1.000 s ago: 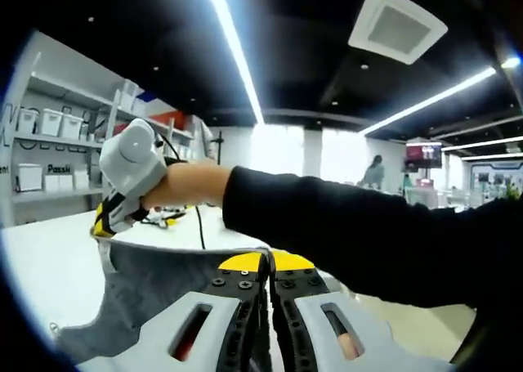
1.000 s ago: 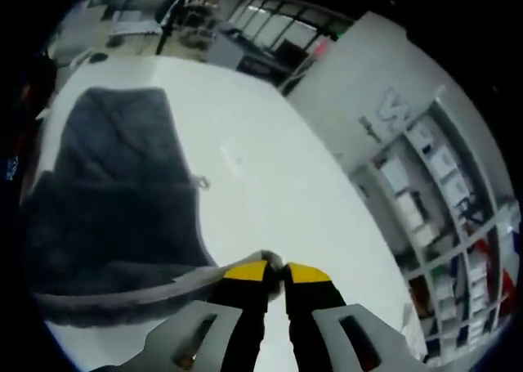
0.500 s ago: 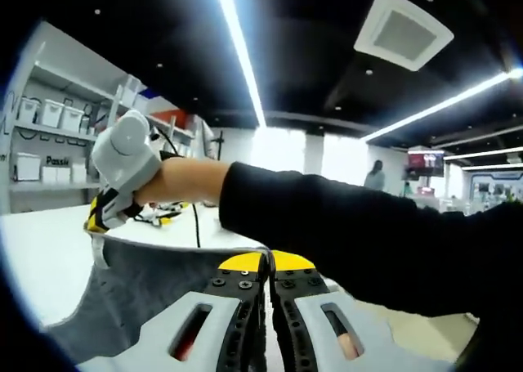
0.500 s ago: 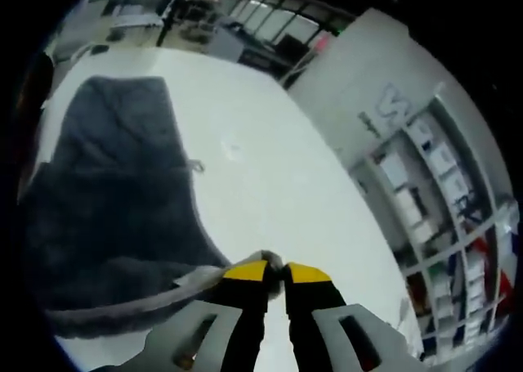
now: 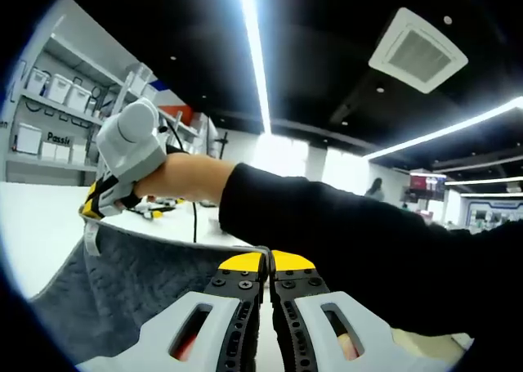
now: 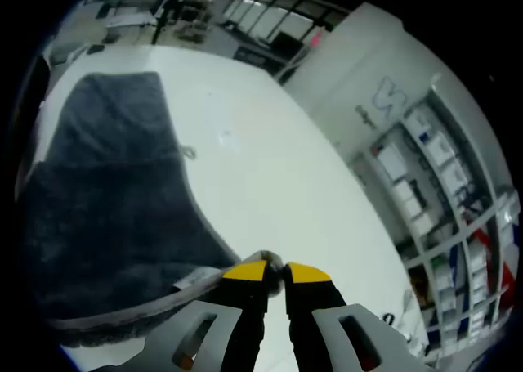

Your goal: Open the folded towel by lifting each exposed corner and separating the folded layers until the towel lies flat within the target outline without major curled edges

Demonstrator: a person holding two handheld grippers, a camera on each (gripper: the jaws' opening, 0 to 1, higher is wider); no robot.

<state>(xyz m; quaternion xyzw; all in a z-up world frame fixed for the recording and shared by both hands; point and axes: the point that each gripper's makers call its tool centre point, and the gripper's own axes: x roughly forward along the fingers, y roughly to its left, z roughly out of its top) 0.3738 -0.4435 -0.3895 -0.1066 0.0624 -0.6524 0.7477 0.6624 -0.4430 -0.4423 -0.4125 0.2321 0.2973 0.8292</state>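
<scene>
Left gripper [image 5: 270, 262]: yellow-tipped jaws pressed together, clamped on the hemmed edge of the grey towel [image 5: 122, 282], seen in the left gripper view.

Right gripper [image 6: 276, 269]: jaws closed on another corner of the towel [image 6: 98, 200], hem pinched between the yellow tips. Also visible in the left gripper view [image 5: 96, 207], held by a hand [image 5: 184, 178] with a black sleeve [image 5: 359, 241], towel edge stretched taut between the two grippers.

Towel: dark grey, lifted at the held edge, remainder draped down onto the white table [image 6: 270, 176].

Background: white shelves with bins [image 5: 49, 94]; ceiling light strip [image 5: 253, 53]; ceiling vent [image 5: 417, 50].
</scene>
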